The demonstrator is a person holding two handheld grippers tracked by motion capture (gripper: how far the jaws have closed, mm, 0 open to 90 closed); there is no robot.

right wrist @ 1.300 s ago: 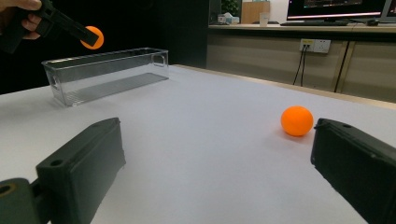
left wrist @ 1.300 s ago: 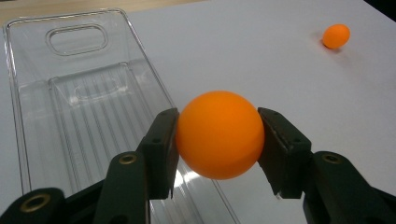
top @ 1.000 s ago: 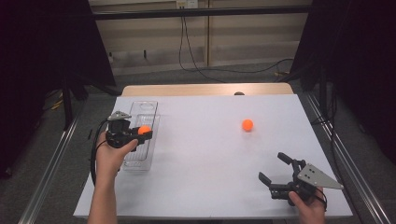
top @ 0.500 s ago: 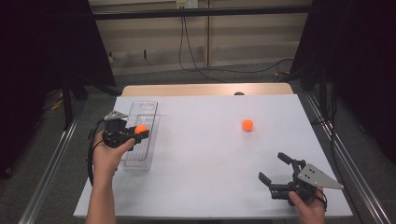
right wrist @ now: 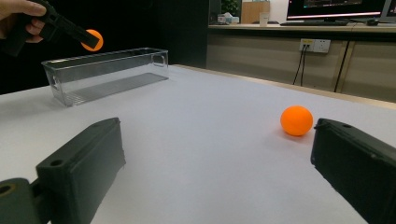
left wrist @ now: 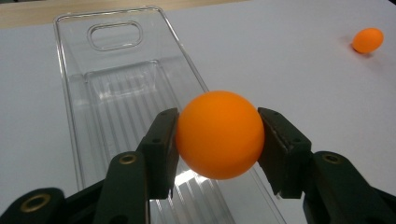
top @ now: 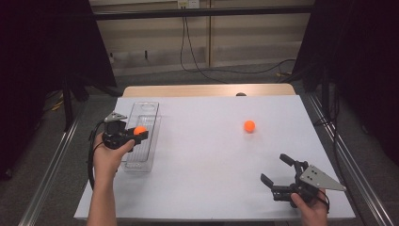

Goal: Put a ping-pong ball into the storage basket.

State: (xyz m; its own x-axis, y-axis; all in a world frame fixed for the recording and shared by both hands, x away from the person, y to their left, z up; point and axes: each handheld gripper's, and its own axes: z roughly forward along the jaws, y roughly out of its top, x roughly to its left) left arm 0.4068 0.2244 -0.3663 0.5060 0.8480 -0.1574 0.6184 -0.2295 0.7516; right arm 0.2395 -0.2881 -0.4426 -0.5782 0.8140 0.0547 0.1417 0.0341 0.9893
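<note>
Orange is what I see first: a ball (left wrist: 219,134) clamped between the two black jaws of my left gripper (top: 133,133), pads pressed on its sides. I hold it in the air above the clear plastic tray (top: 149,109), over the tray's near half, not touching the ribbed floor below. From the right gripper view the same ball hangs just over the tray's rim at the far left, with my left hand (top: 109,155) wrapped around the gripper body.

The tray lies lengthwise on the left part of the white table (top: 207,179), its end with the handle slot pointing away from me.

A second orange ball (top: 249,125) rests on the bare table, well apart from the tray, toward the right and farther back.

My right gripper (top: 281,174) sits low at the near right corner of the table, its jaws spread wide with nothing between them. Looking along them, I see the second ball just inside the right jaw, farther off on the table.
</note>
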